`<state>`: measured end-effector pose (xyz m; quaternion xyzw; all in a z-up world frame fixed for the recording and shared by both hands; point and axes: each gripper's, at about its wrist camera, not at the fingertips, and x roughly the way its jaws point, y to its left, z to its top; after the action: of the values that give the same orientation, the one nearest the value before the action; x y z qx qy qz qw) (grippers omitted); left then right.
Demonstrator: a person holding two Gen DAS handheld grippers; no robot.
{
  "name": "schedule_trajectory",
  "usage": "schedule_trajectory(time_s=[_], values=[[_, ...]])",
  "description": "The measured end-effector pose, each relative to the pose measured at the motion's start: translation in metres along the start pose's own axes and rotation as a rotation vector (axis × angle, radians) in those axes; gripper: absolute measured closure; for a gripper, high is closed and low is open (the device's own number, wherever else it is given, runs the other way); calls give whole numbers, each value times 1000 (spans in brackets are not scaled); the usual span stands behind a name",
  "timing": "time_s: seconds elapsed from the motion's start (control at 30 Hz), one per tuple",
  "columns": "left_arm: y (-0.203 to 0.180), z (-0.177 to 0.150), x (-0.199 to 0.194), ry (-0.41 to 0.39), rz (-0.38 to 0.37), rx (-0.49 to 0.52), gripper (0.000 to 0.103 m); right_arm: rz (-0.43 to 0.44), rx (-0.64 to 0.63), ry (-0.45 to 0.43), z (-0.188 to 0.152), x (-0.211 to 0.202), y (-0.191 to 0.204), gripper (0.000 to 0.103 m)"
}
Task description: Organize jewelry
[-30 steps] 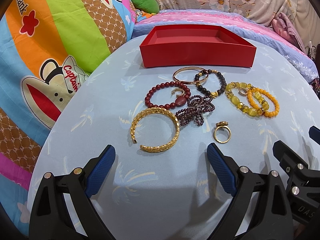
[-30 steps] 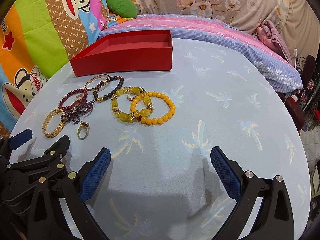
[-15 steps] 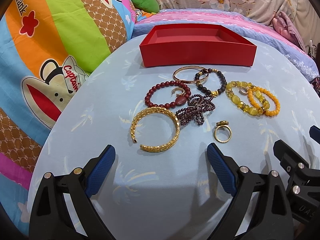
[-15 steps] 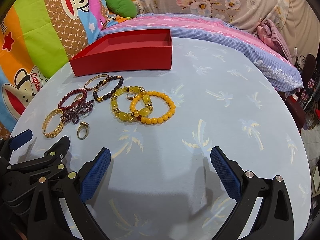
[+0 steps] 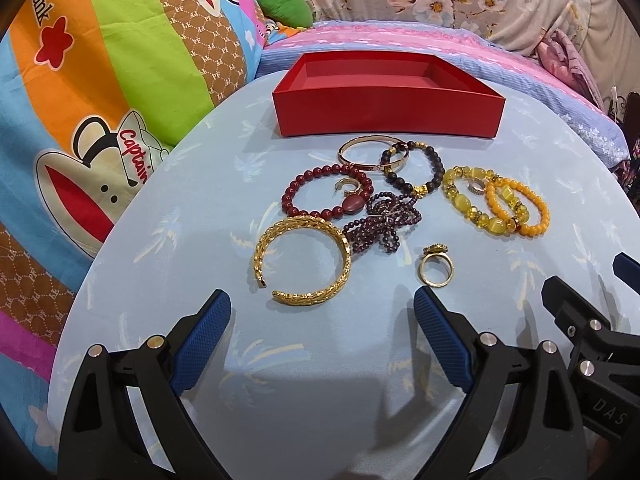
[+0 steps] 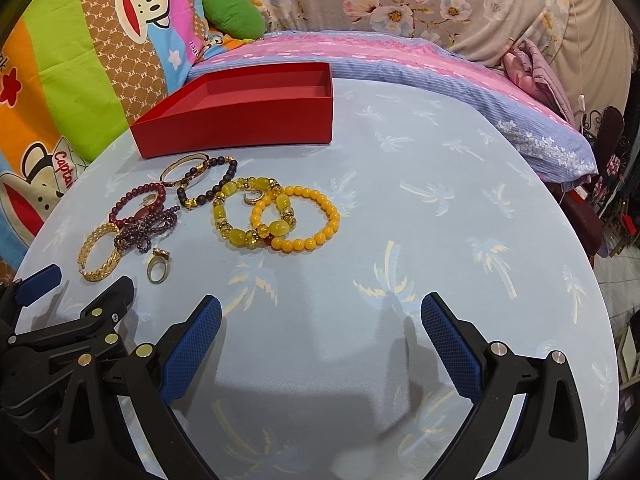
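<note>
Your red cardboard box [image 5: 386, 118] sits empty; bracelets and gold ring [image 5: 436, 268] lie on the blue palm-print counter [image 6: 440, 240]; both claws, left claw [image 5: 322, 334] and right claw [image 6: 320, 338], spread, holding nothing

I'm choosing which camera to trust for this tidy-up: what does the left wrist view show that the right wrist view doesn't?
Only the left wrist view looks straight into the red box and shows the gold cuff bracelet whole; the right gripper shows only partly at its edge.

Only the right wrist view shows the bare far half of the table, and its own gripper whole, jaws open.

Both show the gold ring, the yellow bead bracelets and the left gripper, open.
</note>
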<state>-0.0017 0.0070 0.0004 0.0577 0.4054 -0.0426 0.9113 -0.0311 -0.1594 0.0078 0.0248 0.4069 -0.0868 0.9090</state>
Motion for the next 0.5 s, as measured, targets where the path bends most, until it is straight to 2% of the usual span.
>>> schedule_trajectory(time_s=[0.27,0.5], values=[[1,0,0,1,-26,-5,15,-40,-3,-19,0,-4,2,6],[0,0,-1,-4,-16,-8,15,-35,-8,-21,0,-5,2,6]])
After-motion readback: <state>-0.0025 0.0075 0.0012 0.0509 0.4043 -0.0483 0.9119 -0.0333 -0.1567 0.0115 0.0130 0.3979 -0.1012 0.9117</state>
